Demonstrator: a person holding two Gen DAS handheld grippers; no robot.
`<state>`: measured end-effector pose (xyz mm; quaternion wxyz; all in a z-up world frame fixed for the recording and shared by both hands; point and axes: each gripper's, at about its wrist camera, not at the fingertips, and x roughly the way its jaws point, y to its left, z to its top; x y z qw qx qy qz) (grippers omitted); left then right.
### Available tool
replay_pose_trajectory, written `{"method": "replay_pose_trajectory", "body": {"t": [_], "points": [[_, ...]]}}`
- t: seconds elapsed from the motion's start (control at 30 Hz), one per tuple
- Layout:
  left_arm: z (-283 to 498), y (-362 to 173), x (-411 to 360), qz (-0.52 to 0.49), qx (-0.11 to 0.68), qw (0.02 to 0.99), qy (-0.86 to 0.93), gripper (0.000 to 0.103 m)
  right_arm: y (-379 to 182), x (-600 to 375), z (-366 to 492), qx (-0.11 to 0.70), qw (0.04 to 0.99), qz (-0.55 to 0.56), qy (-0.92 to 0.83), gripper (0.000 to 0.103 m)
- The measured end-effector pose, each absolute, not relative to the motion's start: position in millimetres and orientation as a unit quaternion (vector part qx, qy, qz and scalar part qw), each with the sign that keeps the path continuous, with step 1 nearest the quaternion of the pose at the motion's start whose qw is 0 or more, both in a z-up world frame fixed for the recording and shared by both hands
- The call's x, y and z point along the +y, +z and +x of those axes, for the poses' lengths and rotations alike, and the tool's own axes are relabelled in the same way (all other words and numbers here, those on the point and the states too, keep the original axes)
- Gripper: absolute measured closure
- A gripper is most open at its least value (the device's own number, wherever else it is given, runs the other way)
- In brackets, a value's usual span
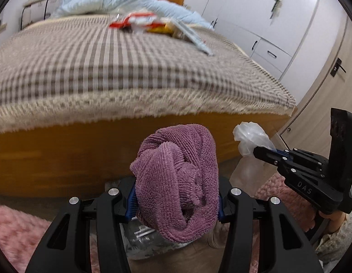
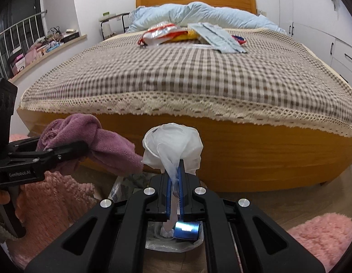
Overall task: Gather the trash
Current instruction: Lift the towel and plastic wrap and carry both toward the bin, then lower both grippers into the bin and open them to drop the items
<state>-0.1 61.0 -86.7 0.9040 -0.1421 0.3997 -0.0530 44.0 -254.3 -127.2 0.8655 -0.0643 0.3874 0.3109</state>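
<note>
My left gripper [image 1: 176, 202] is shut on a bunched purple towel [image 1: 178, 177], held low in front of the bed's foot; it also shows in the right wrist view [image 2: 103, 145]. My right gripper [image 2: 175, 182] is shut on a crumpled white plastic bag [image 2: 173, 145], beside the towel; the bag also shows in the left wrist view [image 1: 251, 138]. More trash lies far back on the bed: red-and-white snack wrappers [image 2: 162, 33], a yellow packet [image 2: 187, 36] and pale blue flat packaging [image 2: 219, 37]. A clear bag with a blue can [image 2: 187, 229] sits on the floor below my right gripper.
The bed has a checked cover [image 2: 187, 75] with a lace edge and an orange wooden frame [image 2: 244, 159]. A blue duvet [image 2: 198, 13] lies by the headboard. Pink fluffy rugs [image 2: 323, 236] lie on the floor. White wardrobes [image 2: 323, 11] stand on the right, a cluttered ledge [image 2: 44, 45] on the left.
</note>
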Motion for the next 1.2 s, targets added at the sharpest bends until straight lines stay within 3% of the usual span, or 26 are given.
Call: {"method": "replay_pose_trajectory", "body": {"t": [0.33,0.67,1.2], "points": [[7.4,-122.7,48.9,-0.117,0.458,0.88,-0.044,0.055,-157.4,-239.5,45.5,0.426,0.846,-0.09,0.308,0.098],[22.9,-183.1,57.9,-0.18,0.546,0.818,-0.022,0.055,-202.6,-235.9,74.5,0.523,0.801,-0.025,0.289,0.098],[34.8,-214.0,70.3,-0.178,0.582,0.793,0.03,0.055,-254.4,-223.4,80.7,0.612,0.754,-0.081,0.224,0.097]]}}
